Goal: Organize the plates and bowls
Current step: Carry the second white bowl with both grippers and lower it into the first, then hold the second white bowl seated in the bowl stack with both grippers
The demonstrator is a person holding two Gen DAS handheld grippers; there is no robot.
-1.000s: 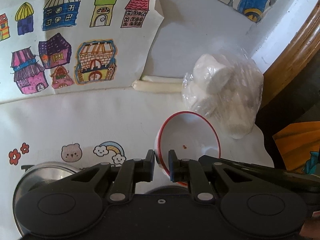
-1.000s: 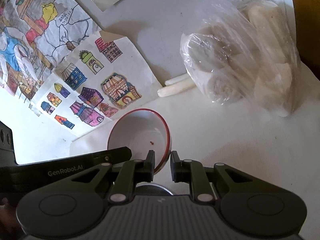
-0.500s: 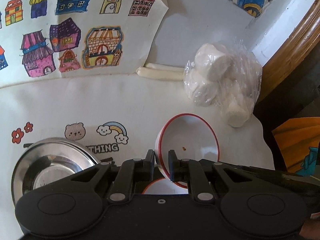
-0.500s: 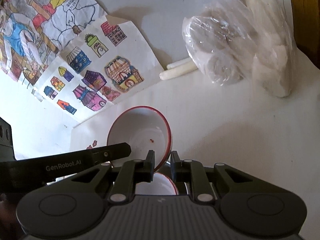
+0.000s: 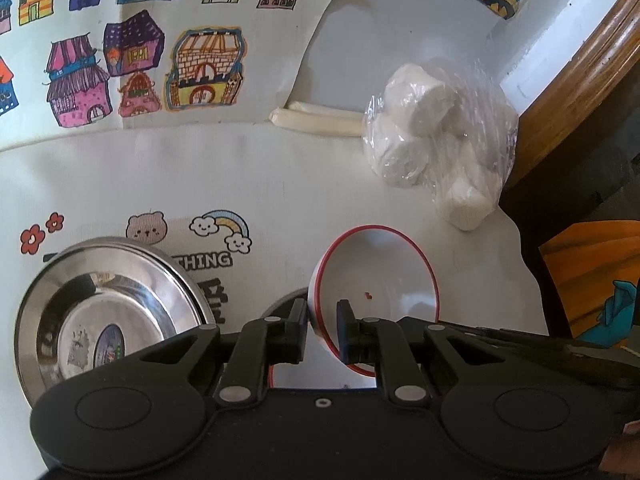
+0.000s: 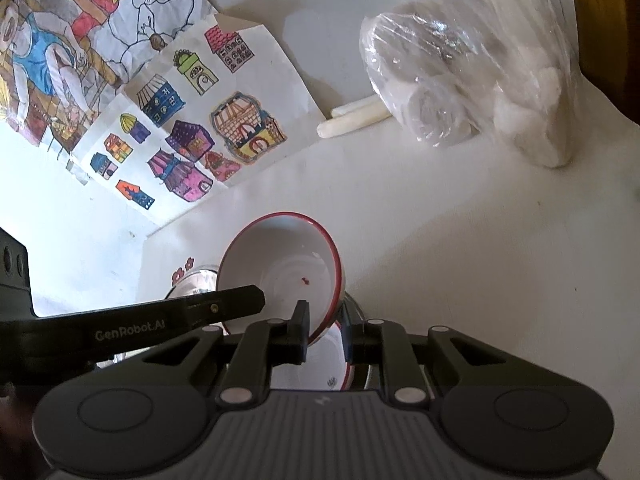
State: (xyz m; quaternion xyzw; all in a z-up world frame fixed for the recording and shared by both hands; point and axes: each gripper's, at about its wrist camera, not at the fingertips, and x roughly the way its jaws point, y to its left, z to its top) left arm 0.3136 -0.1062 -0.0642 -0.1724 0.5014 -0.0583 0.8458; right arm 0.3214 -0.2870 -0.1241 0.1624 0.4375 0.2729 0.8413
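Left tool [image 5: 322,322]: closed down on the left rim of the bowl [image 5: 384,276], one finger outside the wall, one inside.
Right tool [image 6: 325,334]: narrow, clamped on the right rim of the same bowl [image 6: 280,268]; left tool's finger [image 6: 224,300] crosses the bowl's near-left edge in this view.
Bowl: white, red rim, small red speck inside; held between both tools, tilted, opening toward the cameras, off the counter [image 5: 280,176].
Second bowl [image 5: 316,374]: white with red rim, directly under the held one, mostly hidden behind the tool bodies; seen again in the right wrist view [image 6: 308,364]. Cannot tell if the two touch.
Steel plate [image 5: 104,312]: on the counter, left of the left tool, apart from the bowls.
Plastic bag [image 5: 440,144]: white lumps inside, far right of the counter, well beyond the bowl.
White sticks [image 5: 316,120]: two, just left of the bag.
Drawing of houses [image 5: 144,44]: flat on the counter's far side.
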